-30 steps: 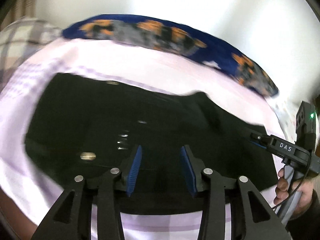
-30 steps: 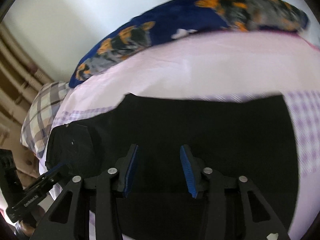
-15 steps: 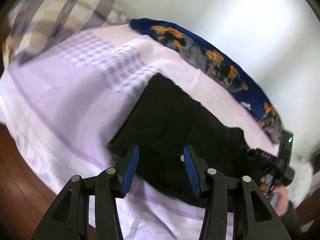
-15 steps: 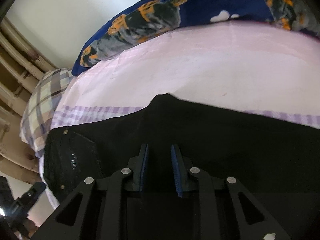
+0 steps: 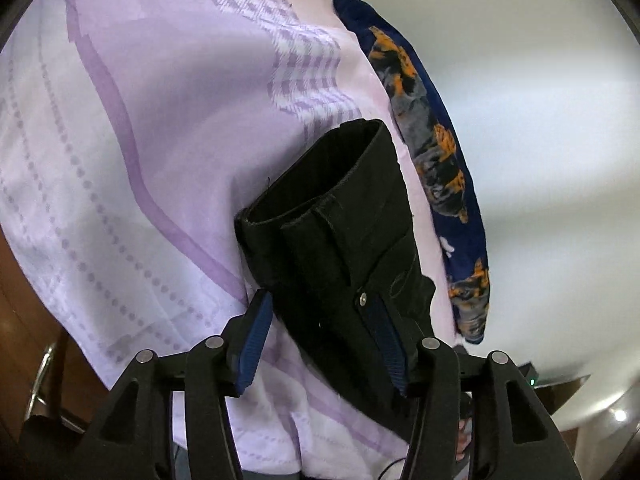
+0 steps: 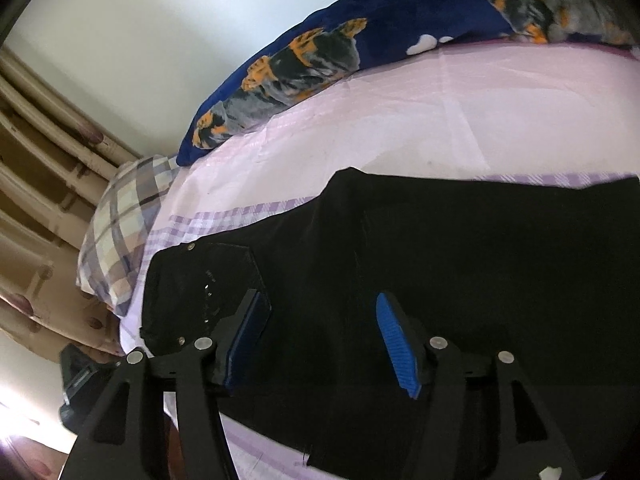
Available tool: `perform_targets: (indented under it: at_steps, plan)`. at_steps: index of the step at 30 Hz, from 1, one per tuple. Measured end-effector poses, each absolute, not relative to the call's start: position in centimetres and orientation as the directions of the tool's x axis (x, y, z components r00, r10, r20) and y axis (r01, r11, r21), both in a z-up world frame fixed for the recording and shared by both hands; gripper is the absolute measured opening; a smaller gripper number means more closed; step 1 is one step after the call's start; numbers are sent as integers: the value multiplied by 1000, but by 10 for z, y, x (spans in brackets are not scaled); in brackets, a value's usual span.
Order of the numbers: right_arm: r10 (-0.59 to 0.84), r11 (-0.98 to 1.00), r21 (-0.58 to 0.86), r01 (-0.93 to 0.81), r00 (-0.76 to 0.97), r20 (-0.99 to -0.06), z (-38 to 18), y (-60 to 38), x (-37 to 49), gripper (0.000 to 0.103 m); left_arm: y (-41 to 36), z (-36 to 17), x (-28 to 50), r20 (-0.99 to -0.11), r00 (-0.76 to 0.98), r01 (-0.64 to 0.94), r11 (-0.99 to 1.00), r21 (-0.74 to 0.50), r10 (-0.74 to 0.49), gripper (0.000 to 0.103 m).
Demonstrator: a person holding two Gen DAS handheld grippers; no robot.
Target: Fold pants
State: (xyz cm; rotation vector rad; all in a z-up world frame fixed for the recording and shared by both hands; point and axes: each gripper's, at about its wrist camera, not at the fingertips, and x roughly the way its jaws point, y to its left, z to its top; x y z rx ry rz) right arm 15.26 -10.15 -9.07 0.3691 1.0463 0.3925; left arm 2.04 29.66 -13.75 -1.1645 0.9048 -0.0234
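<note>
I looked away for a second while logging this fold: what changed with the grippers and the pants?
The left gripper swung round to the waistband end of the black pants; its jaws have just been opening, cloth between them. The right gripper pinched nearly shut, then reopened over the pants. The pants, bedsheet and blue blanket stayed put.

a home bedroom: bed sheet (image 5: 132, 128), checked pillow (image 6: 120, 232), curtains (image 6: 36, 168).
</note>
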Motion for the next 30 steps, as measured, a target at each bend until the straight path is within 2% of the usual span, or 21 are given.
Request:
perform_targets:
  at_steps: [2, 4, 19, 20, 21, 22, 25, 30]
  plan:
    - [476, 872, 474, -124, 445, -758, -91, -104, 149, 58, 298, -142, 21, -587, 666, -424, 413, -806, -461, 62]
    - [473, 871, 478, -111, 445, -760, -92, -106, 148, 58, 299, -146, 20, -576, 672, -425, 395, -814, -465, 72]
    - [481, 871, 477, -116, 401, -780, -104, -83, 140, 58, 297, -149, 38, -559, 722, -401, 412, -818, -408, 72]
    - [481, 871, 477, -118, 399, -781, -104, -81, 139, 58, 297, -149, 37, -562, 722, -407, 409, -816, -403, 70]
    - [485, 869, 480, -120, 397, -779, -104, -80, 138, 58, 297, -150, 36, -579, 717, -425, 415, -804, -388, 60]
    - [488, 867, 482, -123, 397, -777, -104, -79, 137, 58, 297, -150, 36, -605, 705, -448, 428, -785, -370, 44]
    - [485, 869, 477, -128, 404, -776, -102, -80, 135, 58, 298, -148, 37, -635, 688, -464, 459, -757, -351, 31]
    - [487, 865, 491, -106, 420, -766, -98, -93, 132, 58, 282, -124, 43, -694, 670, -465, 580, -669, -264, 27]
